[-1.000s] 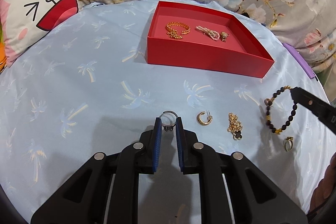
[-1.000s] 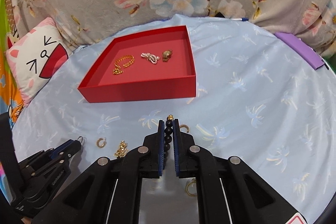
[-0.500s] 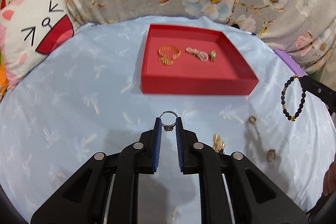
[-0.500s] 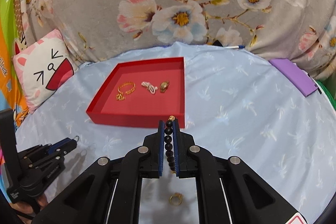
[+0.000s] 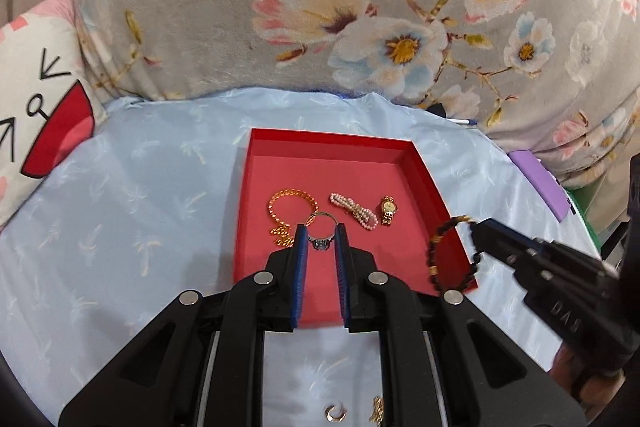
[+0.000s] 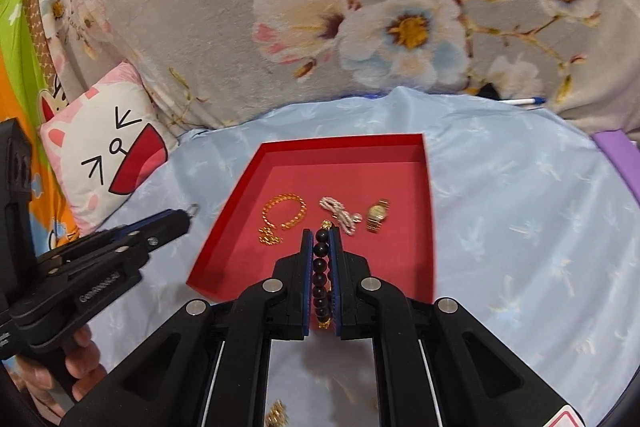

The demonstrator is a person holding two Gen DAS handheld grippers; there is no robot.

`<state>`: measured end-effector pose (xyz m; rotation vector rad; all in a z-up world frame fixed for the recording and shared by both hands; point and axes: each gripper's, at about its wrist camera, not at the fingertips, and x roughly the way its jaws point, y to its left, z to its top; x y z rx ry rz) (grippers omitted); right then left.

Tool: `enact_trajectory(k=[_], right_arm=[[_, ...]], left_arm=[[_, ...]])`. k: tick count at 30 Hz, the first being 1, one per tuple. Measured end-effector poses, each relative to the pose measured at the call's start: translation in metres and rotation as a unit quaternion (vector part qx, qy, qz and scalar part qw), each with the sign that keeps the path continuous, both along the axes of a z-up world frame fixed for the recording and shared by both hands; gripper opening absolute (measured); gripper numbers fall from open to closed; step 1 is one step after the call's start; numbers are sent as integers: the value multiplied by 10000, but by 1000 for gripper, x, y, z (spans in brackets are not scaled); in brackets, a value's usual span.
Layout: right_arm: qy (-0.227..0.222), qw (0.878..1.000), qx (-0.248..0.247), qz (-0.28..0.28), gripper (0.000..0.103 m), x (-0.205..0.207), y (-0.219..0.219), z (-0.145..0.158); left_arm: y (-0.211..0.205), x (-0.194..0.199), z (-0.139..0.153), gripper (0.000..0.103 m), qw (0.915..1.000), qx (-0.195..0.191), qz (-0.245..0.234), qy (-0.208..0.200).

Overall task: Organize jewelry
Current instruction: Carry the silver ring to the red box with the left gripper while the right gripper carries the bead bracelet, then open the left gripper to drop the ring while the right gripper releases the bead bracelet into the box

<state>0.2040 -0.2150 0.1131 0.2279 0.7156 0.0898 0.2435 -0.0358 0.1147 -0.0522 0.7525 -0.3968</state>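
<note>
My left gripper [image 5: 321,231] is shut on a silver ring [image 5: 321,229] with a stone and holds it above the near part of the red tray [image 5: 416,163]. My right gripper [image 6: 321,239] is shut on a black bead bracelet [image 6: 321,267], also over the tray's [image 6: 344,143] near edge; the bracelet hangs at the right in the left wrist view [image 5: 438,251]. In the tray lie a gold chain bracelet [image 5: 290,211], a pearl piece [image 5: 354,211] and a small gold watch [image 5: 389,209].
The tray sits on a light blue cloth [image 5: 140,211]. A gold earring [image 5: 335,413] and a gold charm [image 5: 376,411] lie on the cloth below my left gripper. A cat pillow [image 6: 104,155] is at the left, a floral blanket [image 5: 320,7] behind, a purple object [image 5: 540,183] at the right.
Both grippers have lifted their pieces off the cloth and moved forward over the red tray. The remaining loose jewelry has dropped to the bottom of the views.
</note>
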Motion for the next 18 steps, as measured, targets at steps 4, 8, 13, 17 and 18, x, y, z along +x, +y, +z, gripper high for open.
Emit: enact_trajectory(k=[4,8,13,17,18], right_arm=[[211,9996,153,78,7,26,2,-18],[489,9987,115,36,7,47,-1,-44],[642,9978,-136,-61,8,59,-7,-65],[551,9974,-382,-245,15,59,-11,-68],[522,9974,-399,-285,18,58,-13,-67]], left_arm=[[-13,26,-18,13,9995,7,-47,305],[-23,44,-43,13,9980,116,-45,627],[-29,56,-71,13,9955,309,-19,898],[-27,62,-82,14,9942,315,29,1031],[-26,63,-84,18,9938,288,34,1069]])
